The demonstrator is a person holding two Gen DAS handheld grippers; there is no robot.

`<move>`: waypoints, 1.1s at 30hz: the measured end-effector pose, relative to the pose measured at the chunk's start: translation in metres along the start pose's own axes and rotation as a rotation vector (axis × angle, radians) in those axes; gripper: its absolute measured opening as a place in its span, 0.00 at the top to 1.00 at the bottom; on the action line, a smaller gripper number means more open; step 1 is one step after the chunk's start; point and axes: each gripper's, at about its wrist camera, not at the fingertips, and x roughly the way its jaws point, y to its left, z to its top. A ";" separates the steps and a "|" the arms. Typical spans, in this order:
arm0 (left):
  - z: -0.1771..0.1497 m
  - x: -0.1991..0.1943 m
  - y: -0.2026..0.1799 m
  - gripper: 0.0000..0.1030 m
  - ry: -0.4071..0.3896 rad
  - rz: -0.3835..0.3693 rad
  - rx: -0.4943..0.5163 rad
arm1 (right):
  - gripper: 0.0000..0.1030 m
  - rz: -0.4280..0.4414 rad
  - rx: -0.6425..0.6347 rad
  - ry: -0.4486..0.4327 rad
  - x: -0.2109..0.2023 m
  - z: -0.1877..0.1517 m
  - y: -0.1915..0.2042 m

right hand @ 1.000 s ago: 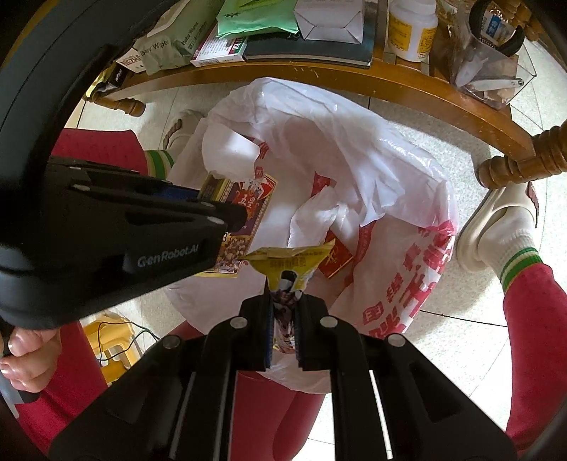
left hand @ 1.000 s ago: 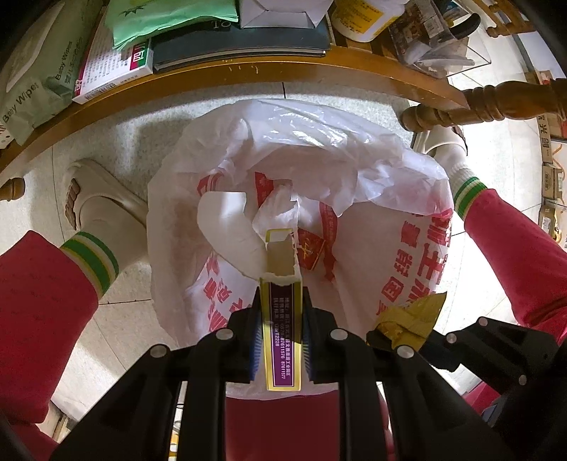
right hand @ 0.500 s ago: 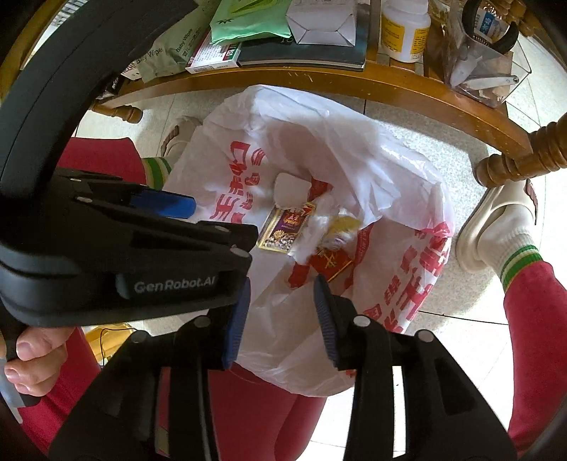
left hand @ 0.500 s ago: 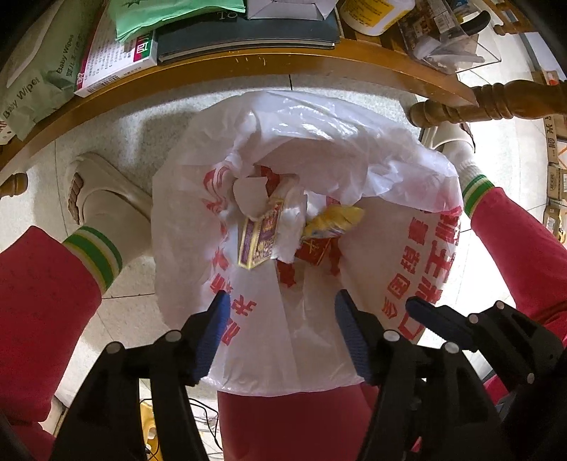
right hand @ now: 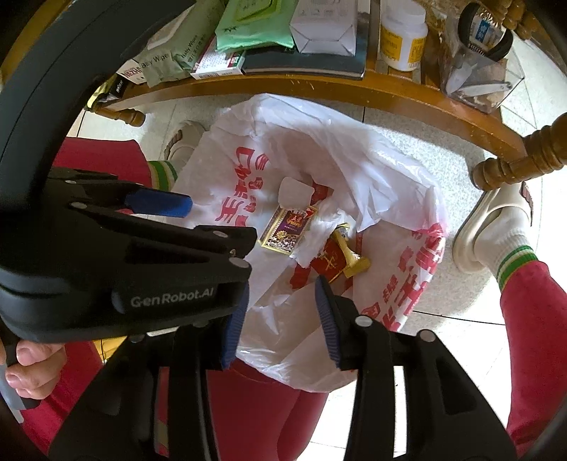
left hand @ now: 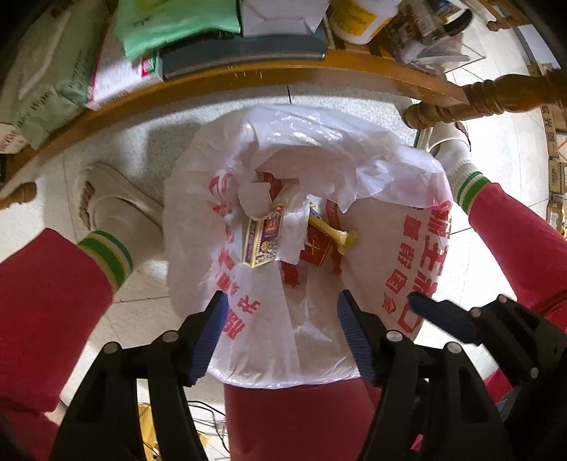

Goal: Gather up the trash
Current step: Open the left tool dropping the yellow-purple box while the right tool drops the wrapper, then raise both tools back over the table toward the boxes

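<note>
Grippers, left [left hand: 280,333] and right [right hand: 281,321], have just been opening and hang spread with nothing between them above the bag [left hand: 382,255]. Inside lie a purple box [left hand: 262,241] and yellow wrapper [left hand: 336,235], both probably light. The thin, slippery bag is best pinched at its rim. It stands on tiled floor [left hand: 149,142] beside a wooden table [left hand: 354,72].

Wooden desk [right hand: 418,95] edge carries baby wipes pack [right hand: 159,64], green packet [right hand: 255,25], white carton [right hand: 326,28], dark book [right hand: 308,64], yellow-labelled bottle [right hand: 402,39], clear box [right hand: 478,78]. Pale tile floor [left hand: 141,142] below; turned chair leg [right hand: 521,156] right.
</note>
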 end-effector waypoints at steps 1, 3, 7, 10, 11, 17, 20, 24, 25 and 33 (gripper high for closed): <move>-0.003 -0.005 -0.001 0.34 -0.011 0.016 0.007 | 0.52 -0.006 -0.002 -0.011 -0.006 -0.002 0.001; -0.013 -0.018 -0.003 0.31 -0.039 0.048 0.024 | 0.45 -0.010 -0.006 -0.047 -0.023 -0.007 0.005; -0.037 -0.057 -0.004 0.23 -0.114 0.089 0.035 | 0.29 0.004 -0.003 -0.115 -0.062 -0.021 0.012; -0.058 -0.101 -0.005 0.22 -0.191 0.105 0.039 | 0.24 0.007 -0.016 -0.179 -0.101 -0.035 0.018; -0.064 -0.117 -0.005 0.22 -0.216 0.121 0.041 | 0.23 -0.007 -0.025 -0.208 -0.117 -0.039 0.020; -0.088 -0.228 -0.006 0.14 -0.385 0.119 0.052 | 0.14 -0.120 -0.077 -0.416 -0.229 -0.043 0.018; -0.089 -0.284 -0.001 0.12 -0.430 0.082 0.030 | 0.12 -0.155 -0.117 -0.514 -0.297 -0.034 0.015; -0.089 -0.354 0.000 0.10 -0.496 0.091 0.015 | 0.07 -0.229 -0.197 -0.641 -0.387 -0.019 0.019; -0.088 -0.367 -0.002 0.09 -0.505 0.095 0.023 | 0.07 -0.250 -0.215 -0.669 -0.409 -0.014 0.020; -0.072 -0.448 -0.016 0.08 -0.498 0.034 0.060 | 0.07 -0.277 -0.386 -0.759 -0.509 0.028 0.038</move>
